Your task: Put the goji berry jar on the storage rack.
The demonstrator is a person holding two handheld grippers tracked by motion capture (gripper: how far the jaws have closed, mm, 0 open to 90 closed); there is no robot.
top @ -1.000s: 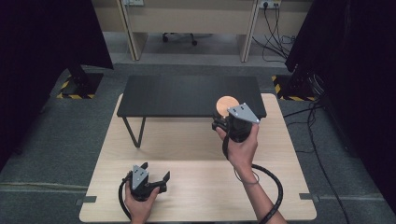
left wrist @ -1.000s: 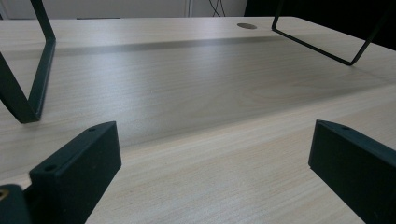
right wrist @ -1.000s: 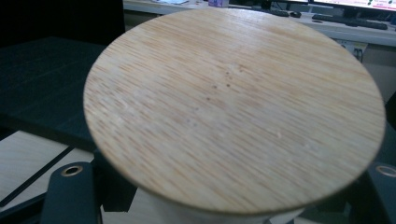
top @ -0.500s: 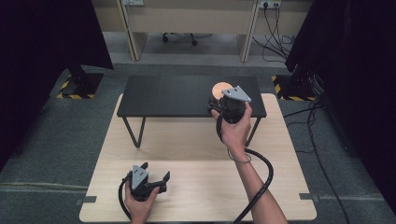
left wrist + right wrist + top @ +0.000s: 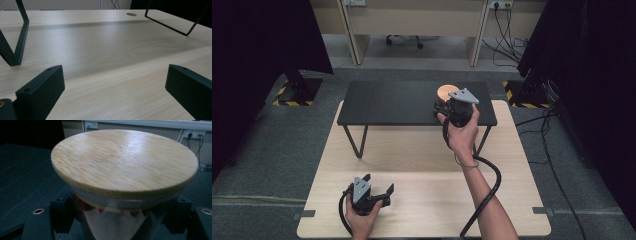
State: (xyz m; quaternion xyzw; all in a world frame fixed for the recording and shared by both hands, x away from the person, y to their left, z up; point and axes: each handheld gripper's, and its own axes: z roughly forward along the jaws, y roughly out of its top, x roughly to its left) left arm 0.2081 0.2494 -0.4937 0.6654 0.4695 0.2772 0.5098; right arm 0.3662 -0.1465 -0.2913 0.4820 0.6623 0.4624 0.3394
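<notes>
Light wood table (image 5: 422, 150) with one black shelf (image 5: 402, 102) across its 12 o'clock end, one wooden-lidded glass jar (image 5: 447, 92) up at about 1 o'clock pinched in the right gripper (image 5: 452, 106), while the left gripper (image 5: 377, 189) sits spread wide at 7 o'clock
</notes>
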